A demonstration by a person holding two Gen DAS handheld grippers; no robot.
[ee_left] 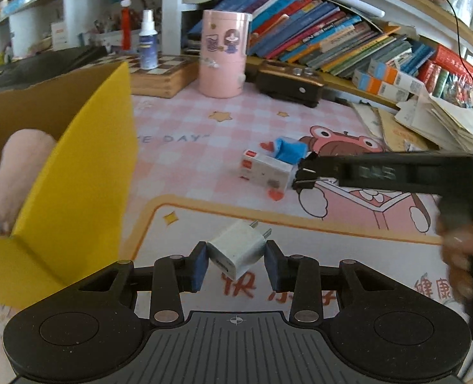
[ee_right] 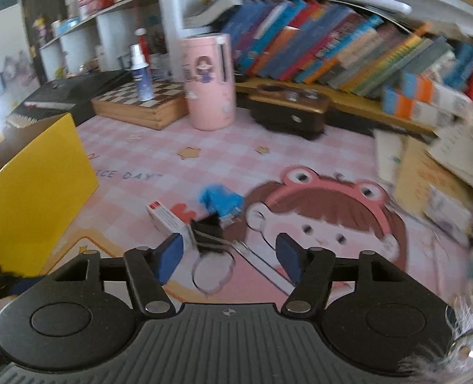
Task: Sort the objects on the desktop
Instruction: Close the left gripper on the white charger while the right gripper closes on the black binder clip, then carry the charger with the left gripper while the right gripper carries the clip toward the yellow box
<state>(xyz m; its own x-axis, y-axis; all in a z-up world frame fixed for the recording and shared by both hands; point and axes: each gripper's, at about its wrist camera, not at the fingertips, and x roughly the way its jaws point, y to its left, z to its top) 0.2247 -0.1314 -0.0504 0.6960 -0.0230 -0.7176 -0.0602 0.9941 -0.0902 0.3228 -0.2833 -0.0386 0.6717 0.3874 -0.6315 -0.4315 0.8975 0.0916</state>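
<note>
My left gripper [ee_left: 236,260] is shut on a white plug charger [ee_left: 238,249] and holds it above the pink desk mat, right of the yellow cardboard box [ee_left: 76,192]. My right gripper [ee_right: 228,256] is open, low over the mat, with a black binder clip [ee_right: 209,227] lying just ahead between its fingers. It also shows from the side in the left wrist view [ee_left: 306,172]. A small white and red box [ee_right: 169,219] and a blue eraser-like block [ee_right: 220,200] lie beside the clip. They also show in the left wrist view: the box [ee_left: 265,171], the block [ee_left: 289,150].
The yellow box holds a pink plush item [ee_left: 21,166]. A pink cylinder container [ee_left: 223,52], a chessboard box [ee_left: 159,76] with a spray bottle [ee_left: 148,41], a dark wooden holder [ee_left: 289,84], slanted books [ee_left: 332,38] and loose papers [ee_left: 435,121] line the back and right.
</note>
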